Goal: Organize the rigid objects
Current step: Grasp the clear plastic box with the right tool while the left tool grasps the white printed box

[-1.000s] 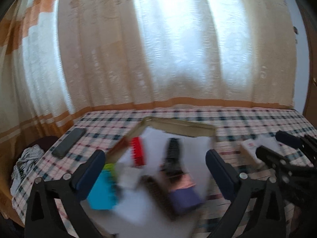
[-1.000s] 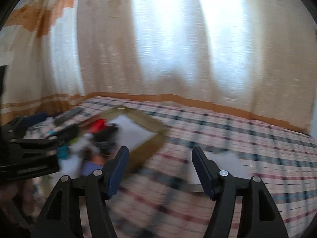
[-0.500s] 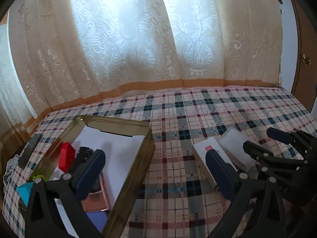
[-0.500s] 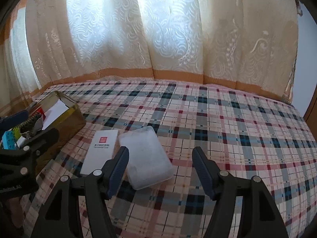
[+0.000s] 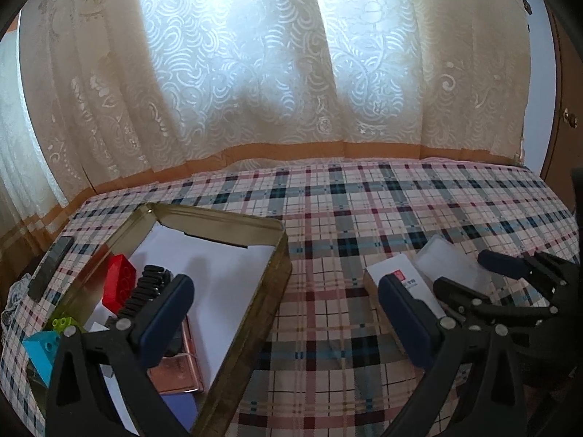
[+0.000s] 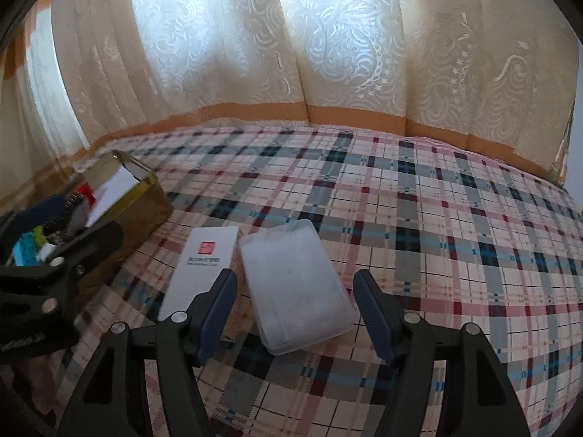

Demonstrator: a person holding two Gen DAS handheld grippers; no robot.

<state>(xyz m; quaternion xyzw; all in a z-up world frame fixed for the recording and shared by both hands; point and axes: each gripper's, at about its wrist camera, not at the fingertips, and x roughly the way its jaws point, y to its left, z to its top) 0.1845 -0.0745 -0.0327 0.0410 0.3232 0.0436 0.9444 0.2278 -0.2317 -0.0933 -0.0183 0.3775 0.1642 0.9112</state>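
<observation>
1. Right wrist view: right gripper (image 6: 295, 306) released, nothing between its fingers, hovering low over the plaid cloth (image 6: 419, 218).
2. Clear plastic case (image 6: 295, 287) lies flat on the cloth right ahead of it, near end roughly between the fingertips. Long axis runs away from the gripper, tilted a bit left at the far end.
3. White card box (image 6: 204, 266) lies just left of the case, roughly parallel, a thin gap between them.
4. Gold tin (image 5: 204, 313) sits well left of the case; it holds a red brick (image 5: 118, 280), black comb (image 5: 145, 289), cyan brick (image 5: 42, 353), copper-coloured box (image 5: 176, 375).
5. Left gripper (image 5: 284, 320) also released and empty, left finger over the tin, right finger near the white card box.
6. Judgement: right hand is nearer the case; a straight-ahead reach and a close across its short width looks like the coming move, then over to the tin.
7. Risk: left finger may catch the white card box.
</observation>
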